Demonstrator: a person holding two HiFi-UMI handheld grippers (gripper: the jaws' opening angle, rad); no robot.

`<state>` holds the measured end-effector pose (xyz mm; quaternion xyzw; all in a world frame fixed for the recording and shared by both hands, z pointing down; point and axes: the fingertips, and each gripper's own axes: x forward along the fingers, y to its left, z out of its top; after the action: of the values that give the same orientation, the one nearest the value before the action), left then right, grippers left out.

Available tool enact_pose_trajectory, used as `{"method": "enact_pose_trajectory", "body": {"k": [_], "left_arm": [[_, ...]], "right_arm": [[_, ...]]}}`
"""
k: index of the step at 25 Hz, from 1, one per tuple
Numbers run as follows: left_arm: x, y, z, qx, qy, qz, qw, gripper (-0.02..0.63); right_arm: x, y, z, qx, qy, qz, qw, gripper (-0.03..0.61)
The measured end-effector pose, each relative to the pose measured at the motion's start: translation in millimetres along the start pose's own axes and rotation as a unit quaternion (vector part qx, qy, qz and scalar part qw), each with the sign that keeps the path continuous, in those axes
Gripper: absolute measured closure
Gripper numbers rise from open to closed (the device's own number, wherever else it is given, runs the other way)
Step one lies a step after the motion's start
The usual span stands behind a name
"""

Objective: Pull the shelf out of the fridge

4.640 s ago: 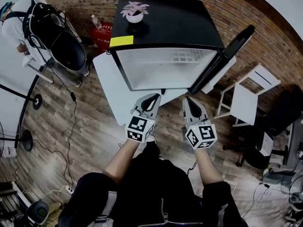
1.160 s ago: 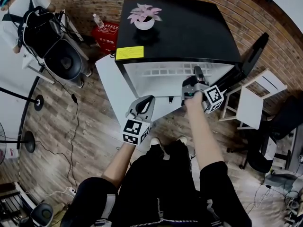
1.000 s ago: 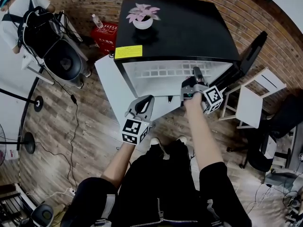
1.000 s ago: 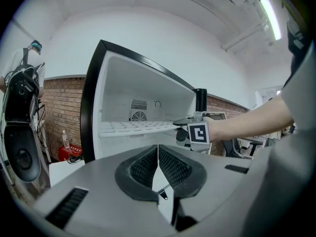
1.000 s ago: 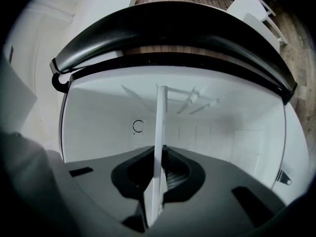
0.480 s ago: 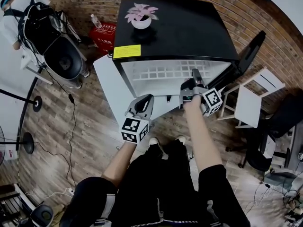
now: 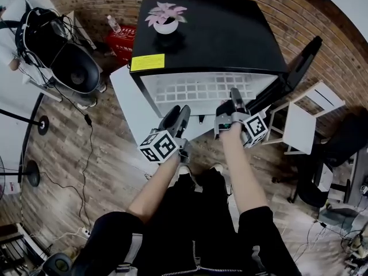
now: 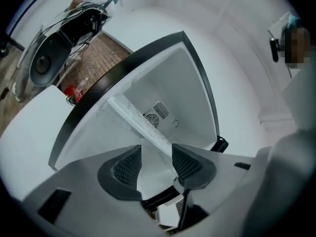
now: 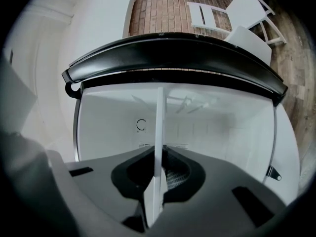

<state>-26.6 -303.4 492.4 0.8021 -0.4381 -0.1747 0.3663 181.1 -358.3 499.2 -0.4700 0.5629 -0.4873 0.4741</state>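
Head view shows shelf grid, right gripper view its clamped edge

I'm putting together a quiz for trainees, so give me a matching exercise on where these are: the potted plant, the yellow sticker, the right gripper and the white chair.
Things:
1. potted plant
2. yellow sticker
3. right gripper
4. white chair

Places:
A. clamped on the front edge of the shelf
B. on the floor beside the open fridge door
C. at a front corner of the fridge top
D. standing on the fridge top, toward its back

Pairs: 1-D, 2-C, 3-A, 4-B.
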Motion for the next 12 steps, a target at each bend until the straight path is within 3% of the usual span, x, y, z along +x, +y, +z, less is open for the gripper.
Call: {"method": "enact_pose_trajectory", "body": {"k": [5,9,12], "left_arm": [[11,5,16,-0.134,-0.065,-0.016,0.9887,0.423],[17,10,25,-0.17,-0.091,-0.015,0.981,0.423],[18,16,30,-0.213,-0.115,-0.017,0.9701,0.432]], "right_arm": [[-3,2,-1,-0.003,0.005,0.004,1.0,0.55],[-6,1,-1,-0.003,0.007,0.002,1.0,0.551],[-9,1,-1,-0.001,0.008,0.001,1.0,0.551]]}}
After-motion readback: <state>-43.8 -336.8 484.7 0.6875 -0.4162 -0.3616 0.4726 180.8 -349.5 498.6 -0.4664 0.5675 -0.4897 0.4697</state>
